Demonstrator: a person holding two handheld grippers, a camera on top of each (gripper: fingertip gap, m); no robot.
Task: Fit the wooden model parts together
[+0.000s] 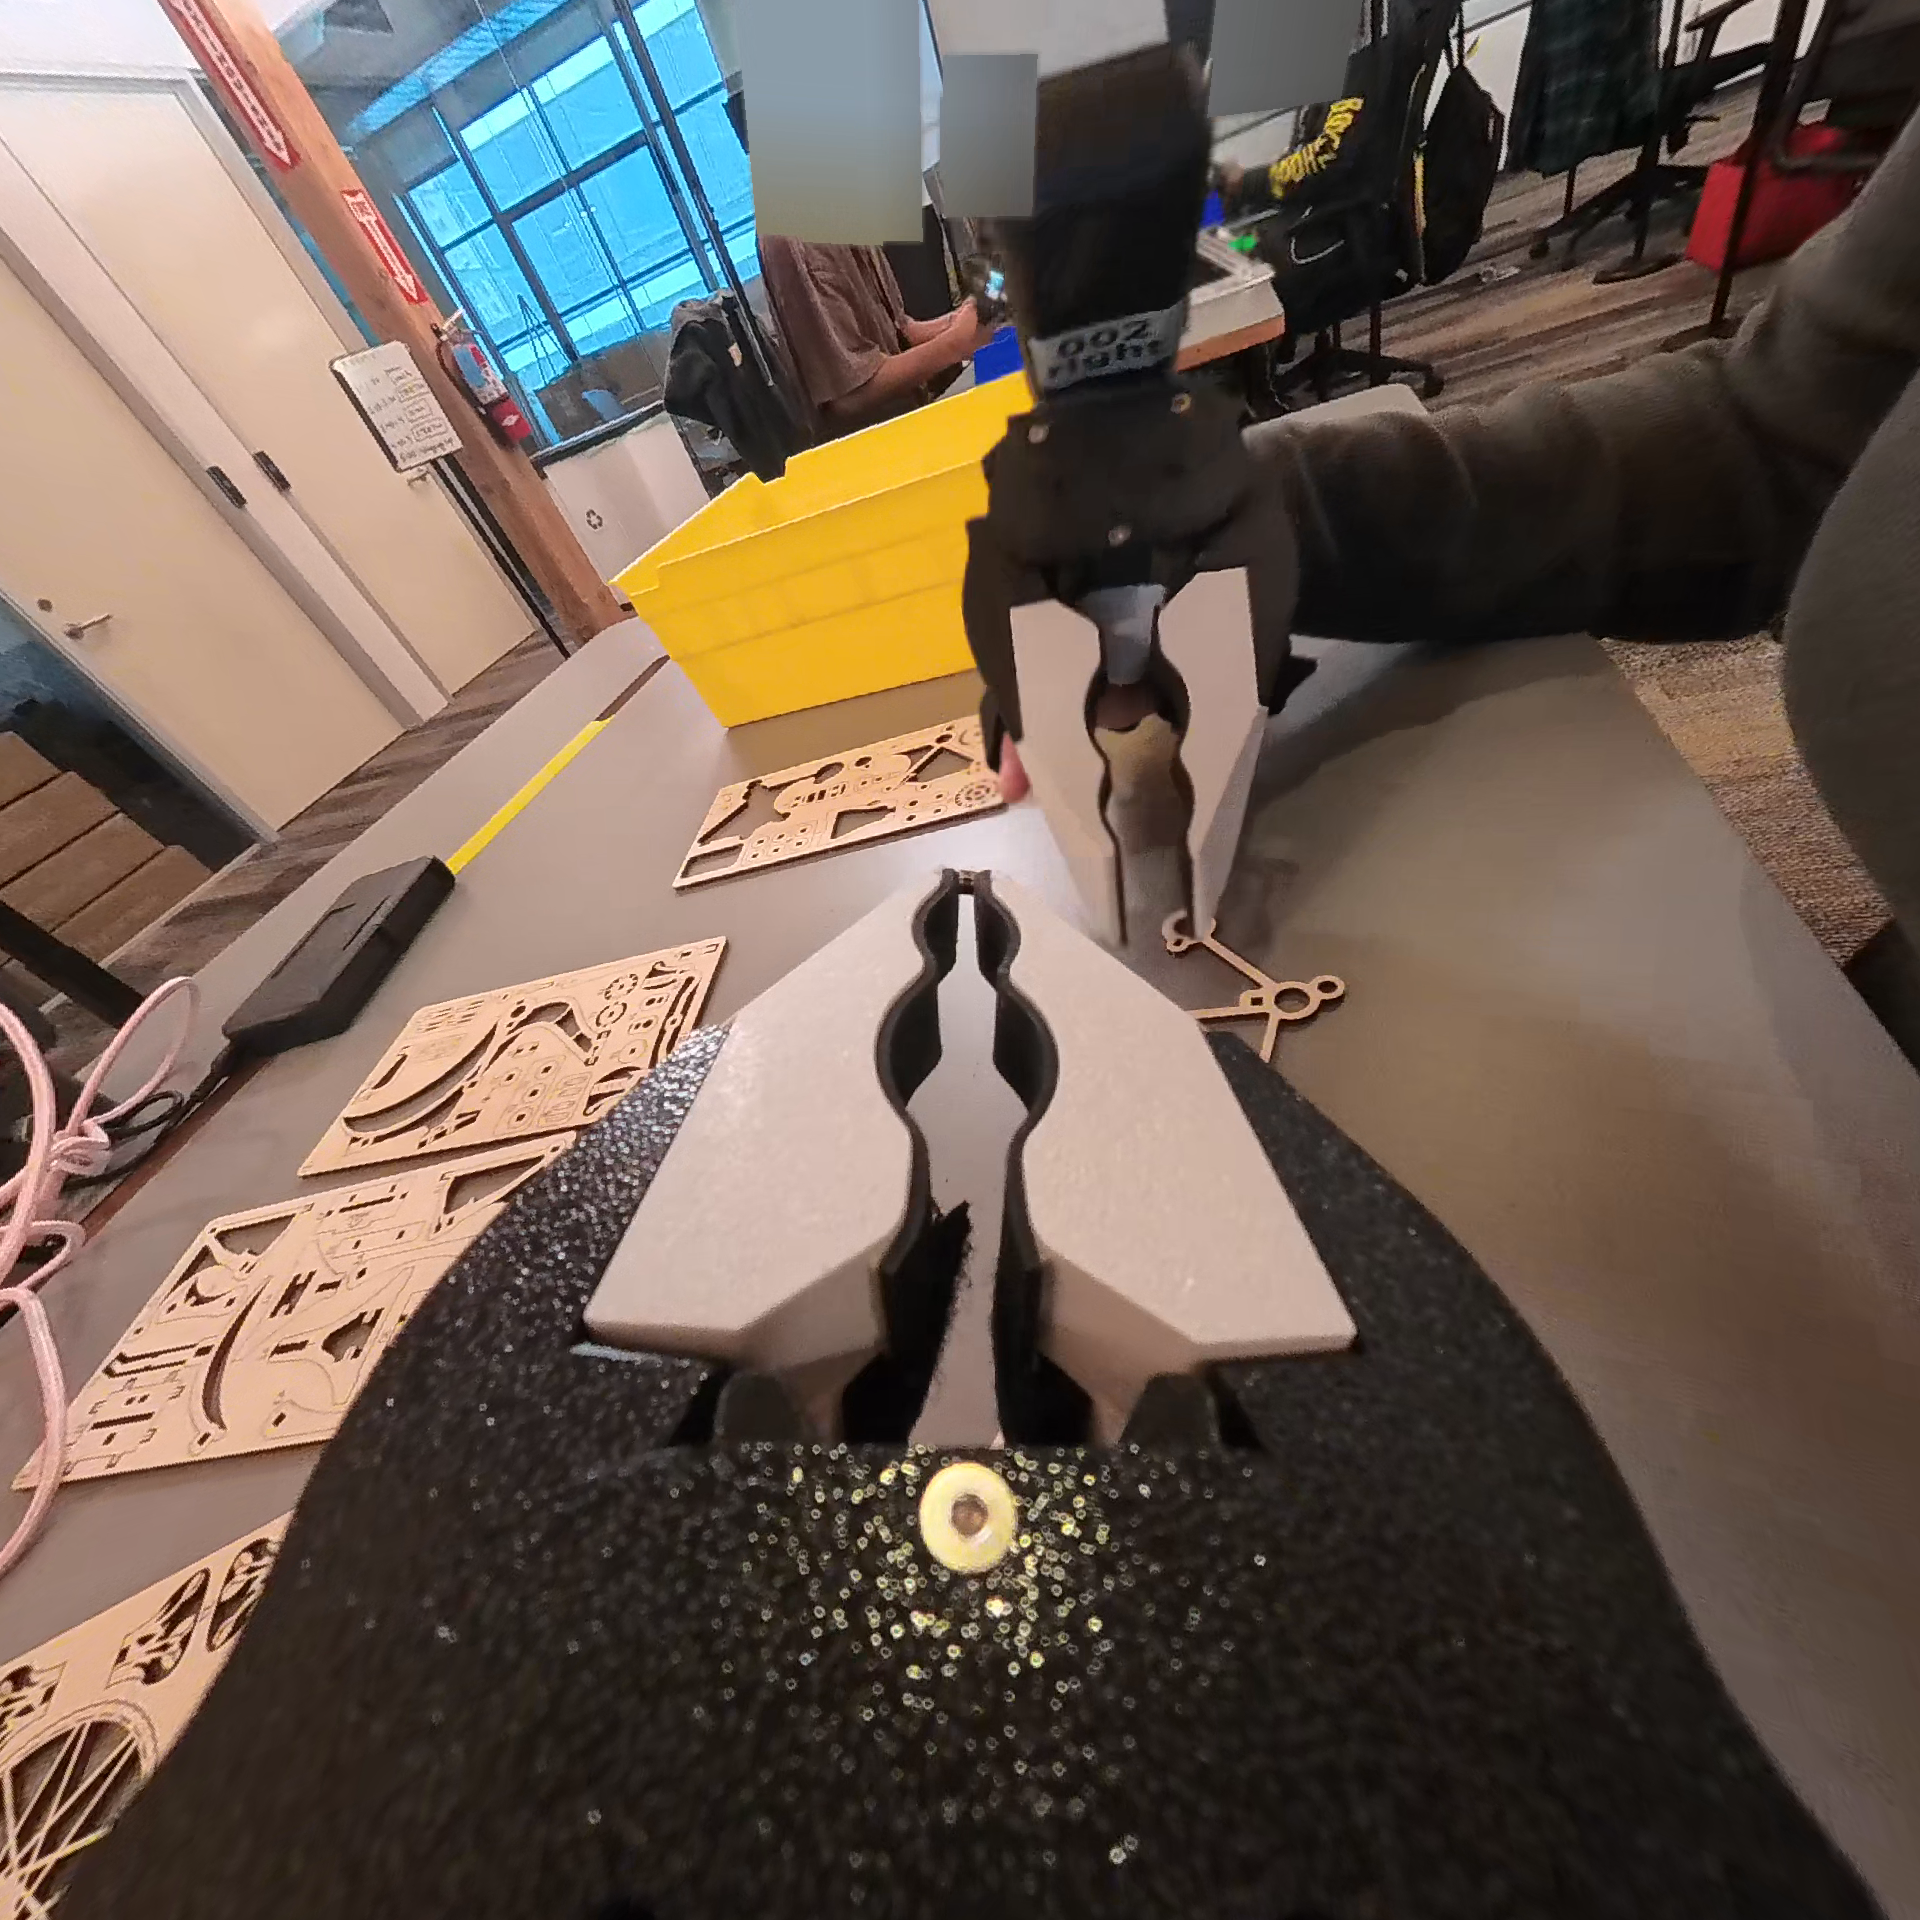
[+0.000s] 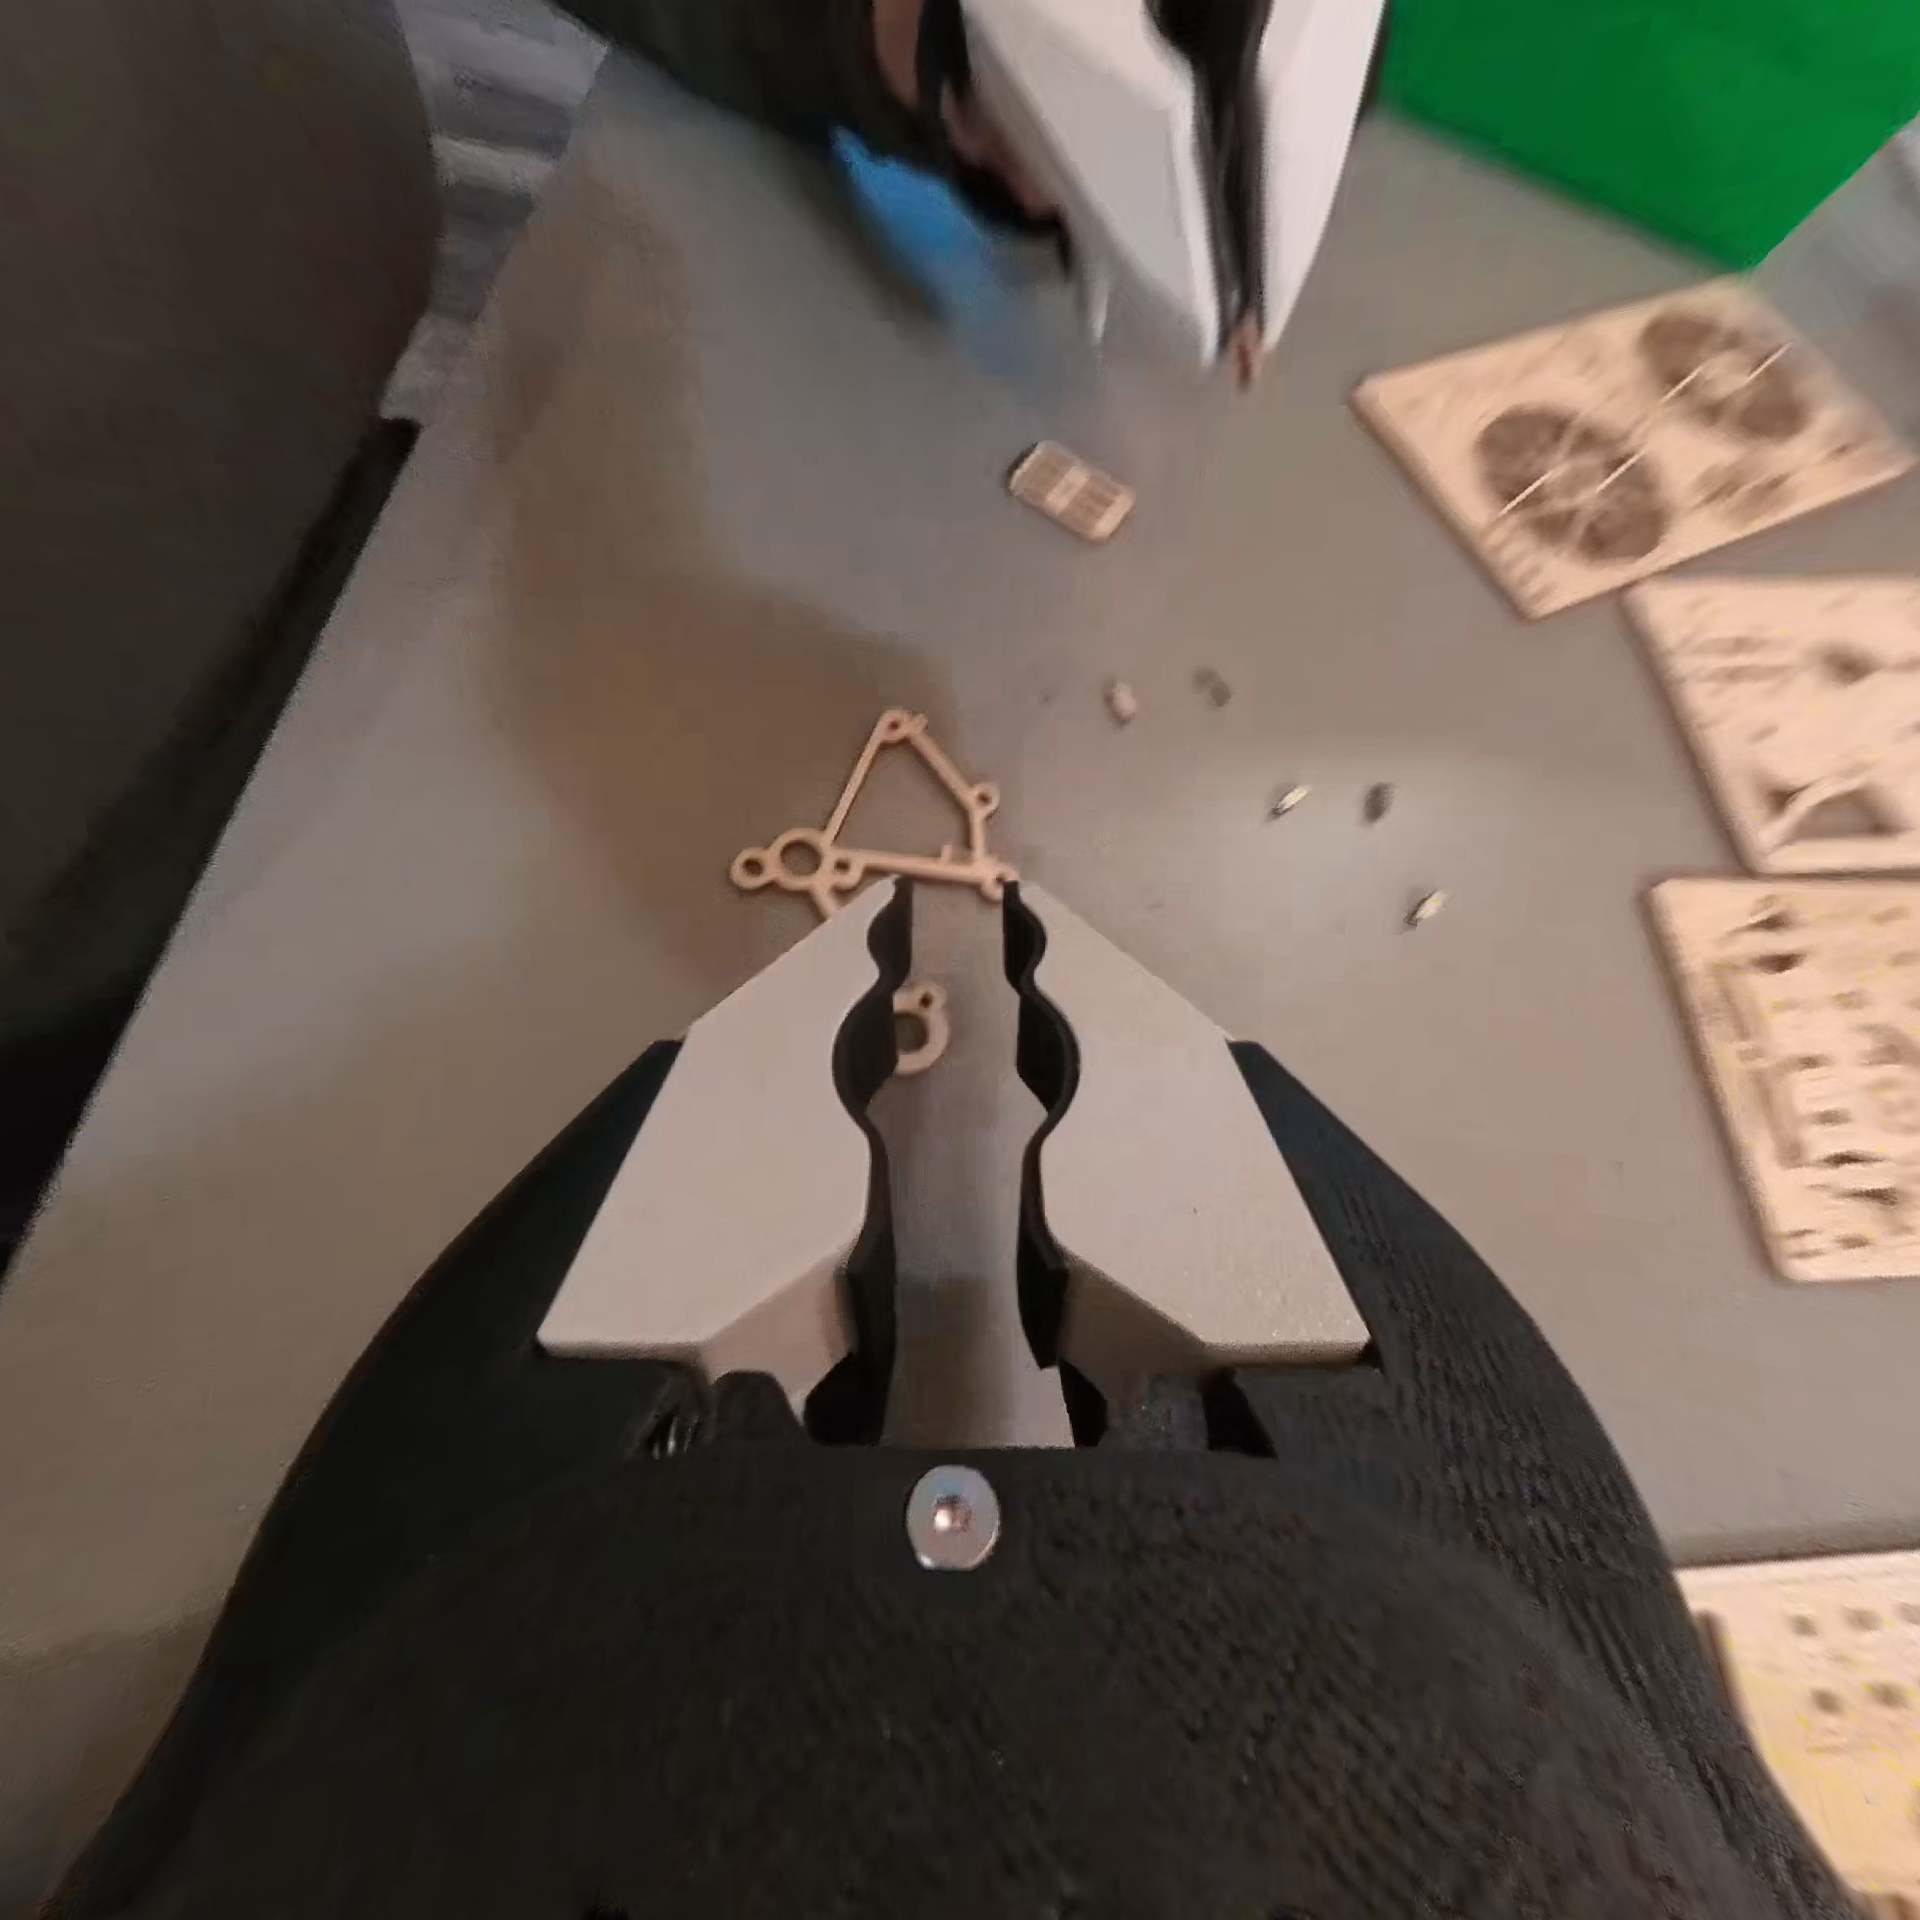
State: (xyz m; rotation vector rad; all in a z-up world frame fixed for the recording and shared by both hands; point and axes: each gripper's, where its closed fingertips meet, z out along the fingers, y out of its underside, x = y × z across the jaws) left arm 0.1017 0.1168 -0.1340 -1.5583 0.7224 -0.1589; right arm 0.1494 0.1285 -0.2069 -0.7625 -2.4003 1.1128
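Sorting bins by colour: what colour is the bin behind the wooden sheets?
Yellow bin; left wrist view.

Writing shows only in the left wrist view: a grey band (image 1: 1107,348) around the body of the right gripper (image 1: 1158,925) carries dark characters, and two red signs (image 1: 384,244) with white lettering run down the wooden post (image 1: 343,208). A whiteboard (image 1: 398,405) by the doors bears handwriting too small to make out, a black hoodie (image 1: 1314,145) hanging at the back has yellow lettering, and a white bin (image 1: 593,516) carries a recycling mark. Nothing legible appears in the right wrist view.

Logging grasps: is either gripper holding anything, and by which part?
Left gripper pinches a tiny piece at its very tip; which part is unclear. Right gripper is open, holding nothing.
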